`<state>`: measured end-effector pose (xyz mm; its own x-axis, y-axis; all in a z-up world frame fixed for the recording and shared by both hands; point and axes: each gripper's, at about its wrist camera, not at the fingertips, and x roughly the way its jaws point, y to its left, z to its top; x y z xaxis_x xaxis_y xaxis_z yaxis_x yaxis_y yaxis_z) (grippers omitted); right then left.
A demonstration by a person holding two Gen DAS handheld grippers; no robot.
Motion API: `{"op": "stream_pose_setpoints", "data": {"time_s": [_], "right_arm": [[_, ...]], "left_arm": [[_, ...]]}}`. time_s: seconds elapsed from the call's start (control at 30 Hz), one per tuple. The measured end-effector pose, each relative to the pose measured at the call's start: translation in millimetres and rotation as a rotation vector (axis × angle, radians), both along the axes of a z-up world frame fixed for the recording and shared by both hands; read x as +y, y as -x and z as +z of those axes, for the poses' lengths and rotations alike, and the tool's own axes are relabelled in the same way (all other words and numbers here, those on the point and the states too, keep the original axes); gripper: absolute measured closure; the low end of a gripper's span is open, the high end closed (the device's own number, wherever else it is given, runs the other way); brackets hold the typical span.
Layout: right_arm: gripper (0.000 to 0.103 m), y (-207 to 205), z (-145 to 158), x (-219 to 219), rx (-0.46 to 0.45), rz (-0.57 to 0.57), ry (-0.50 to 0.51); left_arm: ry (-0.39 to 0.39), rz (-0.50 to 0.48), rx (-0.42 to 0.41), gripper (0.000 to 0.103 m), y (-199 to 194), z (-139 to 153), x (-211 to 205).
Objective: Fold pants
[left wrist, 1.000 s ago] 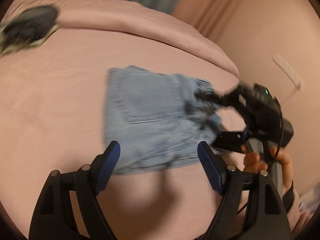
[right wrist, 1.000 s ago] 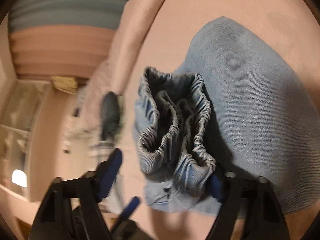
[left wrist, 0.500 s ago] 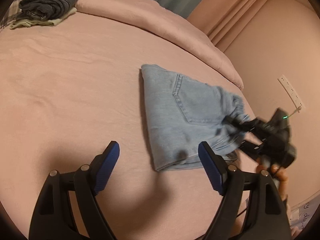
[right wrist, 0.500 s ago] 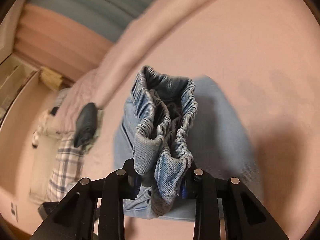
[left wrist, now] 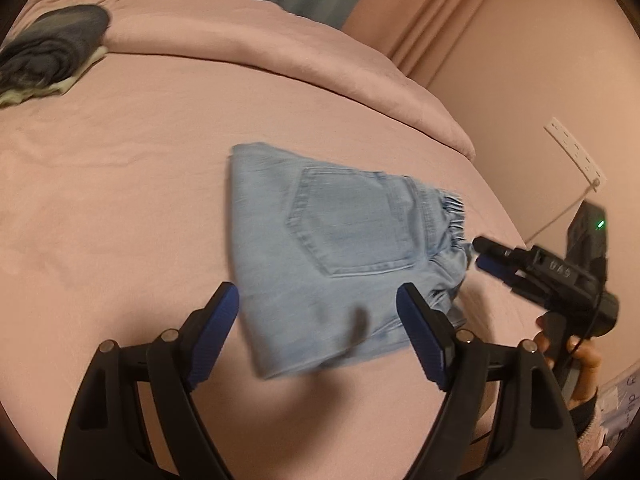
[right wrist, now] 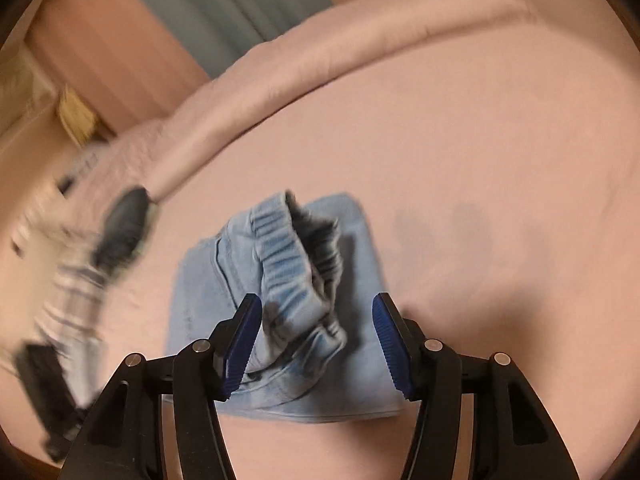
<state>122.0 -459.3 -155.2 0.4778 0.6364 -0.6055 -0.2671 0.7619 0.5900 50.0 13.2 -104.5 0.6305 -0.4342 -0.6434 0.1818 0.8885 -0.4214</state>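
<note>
- The right hand-held gripper (right wrist: 316, 338) has just been opening; its jaws stand apart, the elastic waistband (right wrist: 286, 264) loose between them, gripped by neither pad.
- The left hand-held gripper (left wrist: 318, 334) stands wide and empty at the lower frame.
- The folded denim pants (left wrist: 320, 256) lie flat mid-frame on the pink bed (left wrist: 120, 200).
- Dark folded clothes (left wrist: 52, 52) sit upper left.

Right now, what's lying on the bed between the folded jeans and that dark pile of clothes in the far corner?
Nothing: in the left wrist view, only bare pink sheet separates the folded jeans from the dark clothes pile.
</note>
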Motion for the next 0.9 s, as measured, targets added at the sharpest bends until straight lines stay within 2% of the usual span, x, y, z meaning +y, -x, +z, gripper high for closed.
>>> {"op": "stream_pose_setpoints", "data": {"time_s": [0.13,0.23,0.33,0.4,0.5,0.57,0.63,0.73,0.77,0.8,0.9], "right_arm": [[0.044,-4.6,21.9,-8.5,-0.089,-0.038,-0.030],[0.044,-12.9,28.7,2.2,-0.120,-0.002,-0.027],[0.044,-18.1,36.3,19.0,-0.191,0.039,-0.001],[0.055,-23.8,38.6,34.1,-0.236,0.073,0.028],[0.068,-38.1,25.4,49.9,-0.204,0.108,0.092],[0.072,-48.9,6.4,58.6,-0.166,0.104,0.185],[0.073,-60.2,-14.3,55.7,-0.110,0.096,0.199],[0.071,-65.8,-22.4,43.1,-0.073,0.083,0.139],[0.065,-63.5,-20.0,41.0,-0.077,0.080,0.141],[0.064,-60.3,-17.4,38.8,-0.082,0.073,0.138],[0.064,-42.2,-0.2,29.1,-0.130,0.061,0.089]], "left_arm": [[-0.035,-0.059,-0.005,0.022,-13.7,-2.1,-25.8],[-0.046,-0.096,0.002,0.022,-20.5,-7.3,-42.4],[-0.097,-0.131,0.025,0.022,-28.3,-18.8,-59.0],[-0.135,-0.145,0.052,0.022,-32.6,-29.2,-65.9],[-0.147,-0.158,0.044,0.022,-34.3,-35.7,-67.5],[-0.140,-0.167,0.047,0.022,-35.5,-36.7,-65.6],[-0.138,-0.173,0.046,0.022,-33.3,-37.4,-63.0],[-0.157,-0.178,0.041,0.021,-32.6,-38.4,-64.3],[-0.158,-0.178,0.041,0.021,-31.1,-38.9,-63.2],[-0.157,-0.178,0.042,0.021,-33.3,-38.8,-64.0],[-0.150,-0.176,0.047,0.021,-34.8,-38.6,-64.7]]}}
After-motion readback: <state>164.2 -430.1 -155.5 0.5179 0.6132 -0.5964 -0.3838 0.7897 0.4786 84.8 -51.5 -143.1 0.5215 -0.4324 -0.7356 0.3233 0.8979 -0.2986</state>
